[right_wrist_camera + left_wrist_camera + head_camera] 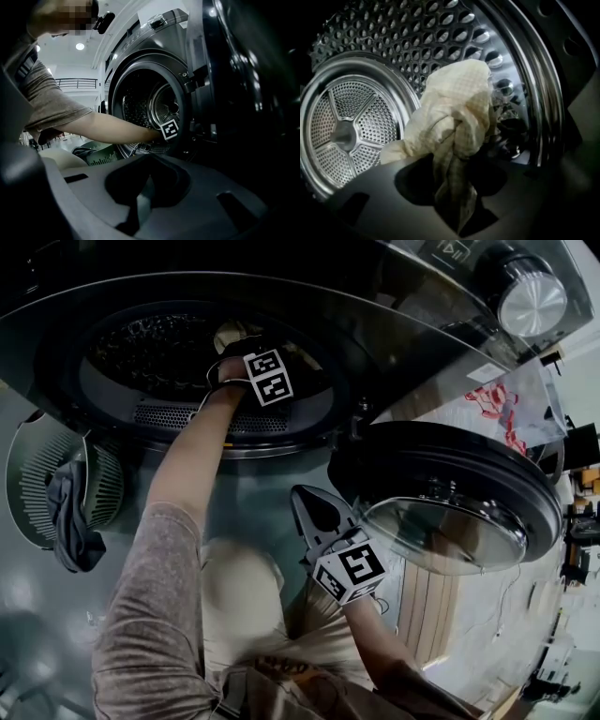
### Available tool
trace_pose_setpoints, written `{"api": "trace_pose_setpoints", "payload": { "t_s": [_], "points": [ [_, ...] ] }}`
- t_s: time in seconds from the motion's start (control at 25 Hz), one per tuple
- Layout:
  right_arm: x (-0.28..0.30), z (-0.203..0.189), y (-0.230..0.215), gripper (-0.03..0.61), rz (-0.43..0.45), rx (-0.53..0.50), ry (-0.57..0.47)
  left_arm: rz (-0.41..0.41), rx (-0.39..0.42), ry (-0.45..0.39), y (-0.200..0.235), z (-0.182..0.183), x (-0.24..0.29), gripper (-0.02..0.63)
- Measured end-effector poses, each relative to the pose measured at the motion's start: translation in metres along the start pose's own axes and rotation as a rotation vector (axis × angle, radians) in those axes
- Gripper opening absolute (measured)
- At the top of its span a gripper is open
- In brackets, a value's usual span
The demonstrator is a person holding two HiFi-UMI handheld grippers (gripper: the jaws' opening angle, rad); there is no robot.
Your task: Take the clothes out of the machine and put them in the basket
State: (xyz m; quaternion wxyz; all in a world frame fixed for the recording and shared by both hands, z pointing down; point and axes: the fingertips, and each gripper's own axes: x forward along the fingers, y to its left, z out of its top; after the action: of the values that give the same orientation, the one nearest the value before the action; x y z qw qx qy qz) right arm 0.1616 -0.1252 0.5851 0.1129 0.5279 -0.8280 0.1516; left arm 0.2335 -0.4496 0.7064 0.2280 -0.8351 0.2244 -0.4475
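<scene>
A green slatted basket (pixel 26 465) stood on the floor to the left of the machine (pixel 394 343), with a dark garment (pixel 73 521) draped over its rim. Reaching into the machine's drum (pixel 440 28), the left gripper (pixel 454 187) had its fingers pinched on a bunched cream checked cloth (pixel 457 103), which rose from the jaws against the perforated wall. In front of the machine, below its opening, the right gripper (pixel 140 204) hung with its fingers pressed together and nothing between them. The round door (pixel 450 488) stood swung open to the machine's right. The step in hand looked like the pick of the next garment. The next move likely called for drawing the cloth out past the machine's rim without snagging, then carrying it left to the basket.
</scene>
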Motion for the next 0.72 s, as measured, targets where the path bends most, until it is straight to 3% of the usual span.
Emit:
{"api": "trace_pose_setpoints", "payload": {
  "t_s": [0.2, 0.4, 0.56, 0.72],
  "points": [
    [-0.001, -0.002, -0.001, -0.003, 0.000, 0.002, 0.004, 0.046, -0.025, -0.002, 0.009, 0.000, -0.007, 0.092],
    [-0.001, -0.001, 0.000, -0.003, 0.011, 0.000, -0.002, 0.046, -0.069, -0.037, 0.015, 0.002, -0.025, 0.067],
    [-0.003, 0.003, 0.001, -0.003, 0.025, -0.007, -0.013, 0.080, -0.057, -0.100, 0.026, 0.016, -0.055, 0.063],
    [-0.005, 0.007, 0.004, -0.003, 0.044, -0.009, -0.022, 0.140, -0.141, -0.174, 0.049, 0.026, -0.099, 0.058]
  ]
}}
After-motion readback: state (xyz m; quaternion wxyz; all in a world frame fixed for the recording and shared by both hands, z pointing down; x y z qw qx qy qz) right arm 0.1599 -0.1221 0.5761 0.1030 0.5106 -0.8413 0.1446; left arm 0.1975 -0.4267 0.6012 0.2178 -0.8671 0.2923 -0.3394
